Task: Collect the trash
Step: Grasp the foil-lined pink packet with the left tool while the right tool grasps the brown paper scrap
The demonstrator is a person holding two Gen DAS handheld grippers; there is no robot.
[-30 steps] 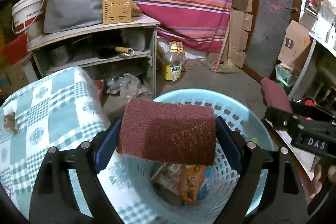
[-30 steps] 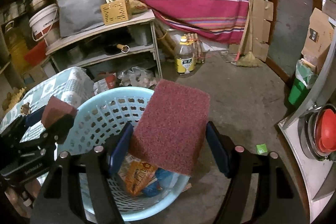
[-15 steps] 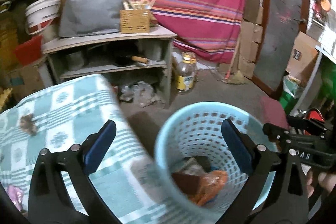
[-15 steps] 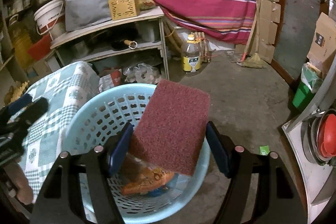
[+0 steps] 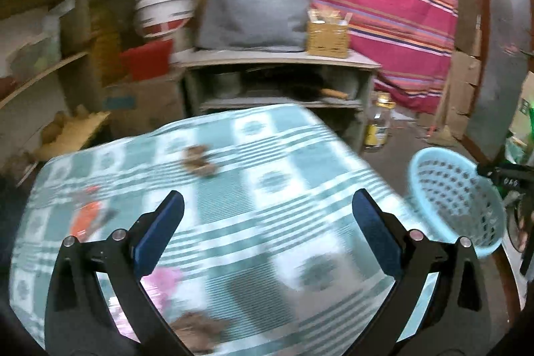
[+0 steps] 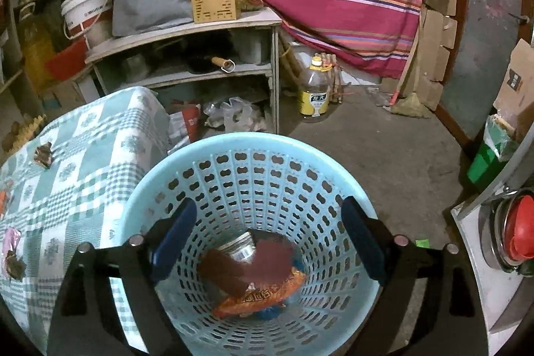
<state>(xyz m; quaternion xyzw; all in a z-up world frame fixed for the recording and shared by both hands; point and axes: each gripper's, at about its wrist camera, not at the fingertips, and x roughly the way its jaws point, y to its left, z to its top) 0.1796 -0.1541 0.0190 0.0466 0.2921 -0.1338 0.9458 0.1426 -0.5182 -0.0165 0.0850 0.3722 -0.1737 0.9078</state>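
My left gripper (image 5: 267, 199) is open and empty above the green checked tablecloth (image 5: 267, 155). On the cloth lie a brown scrap (image 5: 197, 160), an orange wrapper (image 5: 88, 217) and a pink wrapper (image 5: 163, 281). The light blue basket (image 5: 457, 199) stands on the floor to its right. My right gripper (image 6: 268, 206) hangs over that basket (image 6: 253, 139); its jaws are opening and nothing is between them. Inside lie a maroon sponge (image 6: 222, 272), a second, blurred maroon sponge (image 6: 272, 259) and an orange snack bag (image 6: 263, 292).
A grey shelf unit (image 6: 187, 32) with a wicker box (image 6: 215, 4) stands behind the table. An oil bottle (image 6: 313, 95) is on the concrete floor (image 6: 383, 149). At the right are a green bin (image 6: 480, 162) and a counter holding a red-lidded pot (image 6: 517, 232).
The left gripper let its sponge drop into the basket, then swung left over the table. The right gripper released its sponge, which now sits blurred low in the basket.
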